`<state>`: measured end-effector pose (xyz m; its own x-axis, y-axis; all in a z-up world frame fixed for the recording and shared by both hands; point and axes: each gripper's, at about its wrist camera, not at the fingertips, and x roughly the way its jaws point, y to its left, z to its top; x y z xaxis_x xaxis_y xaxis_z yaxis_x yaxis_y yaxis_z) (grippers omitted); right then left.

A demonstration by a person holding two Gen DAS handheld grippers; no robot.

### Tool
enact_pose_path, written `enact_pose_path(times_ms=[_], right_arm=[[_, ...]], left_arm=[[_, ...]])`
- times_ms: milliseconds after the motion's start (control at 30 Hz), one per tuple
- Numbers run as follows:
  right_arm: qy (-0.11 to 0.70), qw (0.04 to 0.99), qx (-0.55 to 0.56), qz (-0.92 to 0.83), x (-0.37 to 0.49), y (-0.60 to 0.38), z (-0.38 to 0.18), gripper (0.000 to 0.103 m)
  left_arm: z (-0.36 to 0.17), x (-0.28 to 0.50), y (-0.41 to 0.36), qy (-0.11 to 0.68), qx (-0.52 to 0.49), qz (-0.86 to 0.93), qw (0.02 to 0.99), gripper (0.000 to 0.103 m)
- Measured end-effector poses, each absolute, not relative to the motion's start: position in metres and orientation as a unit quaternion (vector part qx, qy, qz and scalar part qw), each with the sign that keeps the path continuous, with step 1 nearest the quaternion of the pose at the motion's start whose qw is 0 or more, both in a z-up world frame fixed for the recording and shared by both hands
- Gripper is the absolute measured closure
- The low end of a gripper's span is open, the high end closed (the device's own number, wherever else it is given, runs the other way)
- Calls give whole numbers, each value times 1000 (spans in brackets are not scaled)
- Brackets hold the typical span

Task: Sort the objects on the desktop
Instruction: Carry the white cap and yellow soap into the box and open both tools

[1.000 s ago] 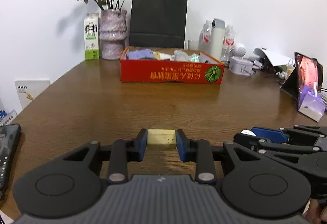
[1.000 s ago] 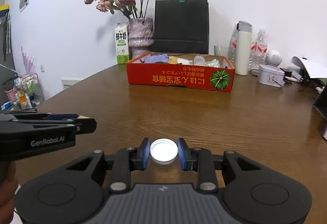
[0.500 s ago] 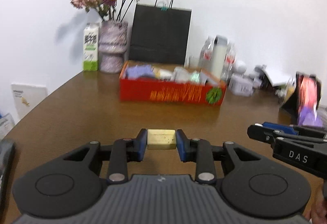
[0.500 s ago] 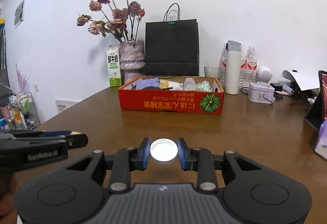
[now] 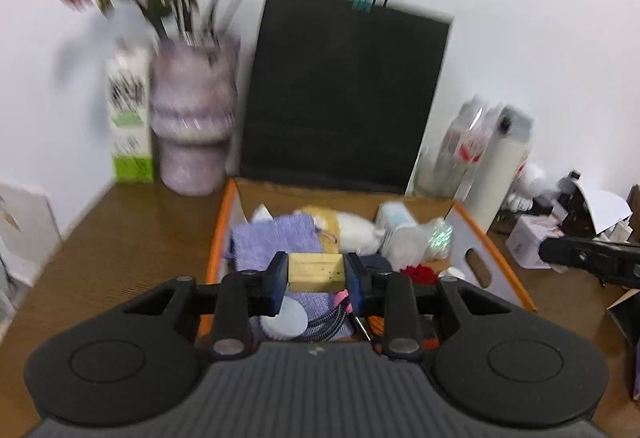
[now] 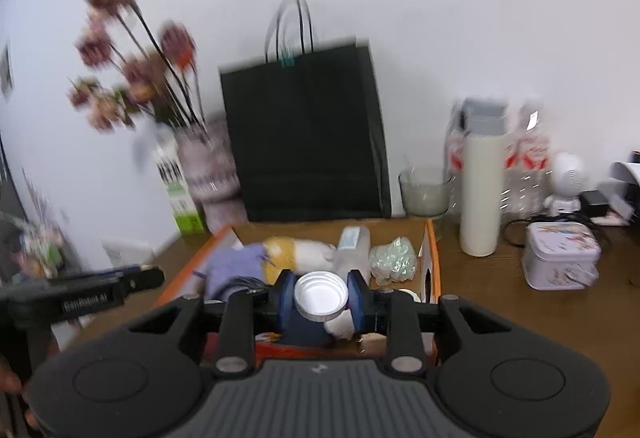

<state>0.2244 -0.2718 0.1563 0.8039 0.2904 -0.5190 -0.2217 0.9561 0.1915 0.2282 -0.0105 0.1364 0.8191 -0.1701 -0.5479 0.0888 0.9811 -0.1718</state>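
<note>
My left gripper [image 5: 316,272] is shut on a small yellow block [image 5: 316,272] and holds it above the near end of the red cardboard box [image 5: 218,234]. My right gripper [image 6: 320,296] is shut on a white bottle cap [image 6: 320,296] and holds it above the same box [image 6: 432,258]. The box holds a purple cloth pouch [image 5: 276,240], a yellow and white plush [image 5: 344,226], a small bottle [image 6: 352,248] and a crinkled clear bag [image 6: 392,258]. The other gripper shows at each view's edge.
A black paper bag [image 5: 344,94] stands behind the box. A vase of dried flowers [image 5: 192,126] and a milk carton [image 5: 130,122] stand at back left. A white flask [image 6: 480,190], water bottles, a glass bowl [image 6: 424,192] and a patterned tin [image 6: 560,256] stand at right.
Both grippers have moved forward from over the bare table to above the red box, still holding the yellow block and the white cap. The views are blurred by the motion.
</note>
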Motion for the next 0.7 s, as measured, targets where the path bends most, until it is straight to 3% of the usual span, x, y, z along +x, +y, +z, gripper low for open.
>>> enact_pose_path(times_ms=[267,333,367,400,533,633,700], right_arm=[[406,903,79,118,359,-259,88,75],[425,895,73,117,375,-256,72,73],[426,895,64,114,378,-254,67,67],[424,898,51,103,377,-252,64,62],[401,909,51,100,362,-257,75,53],[388,915,44,102,345,-260,94,46],[382,918,30,100,330,-257,108,45]], left_arm=[[96,300,-27,368,-71,-75,924,71],[93,305,-30,366,-67,-85,924,66],[92,308,-29,368,-66,-94,923,51],[92,310,-28,370,-67,-101,921,44],[100,305,-21,361,-66,-98,925,42],[115,296,-14,350,-73,-86,930,35],[125,287,-14,351,-69,-75,931,25]])
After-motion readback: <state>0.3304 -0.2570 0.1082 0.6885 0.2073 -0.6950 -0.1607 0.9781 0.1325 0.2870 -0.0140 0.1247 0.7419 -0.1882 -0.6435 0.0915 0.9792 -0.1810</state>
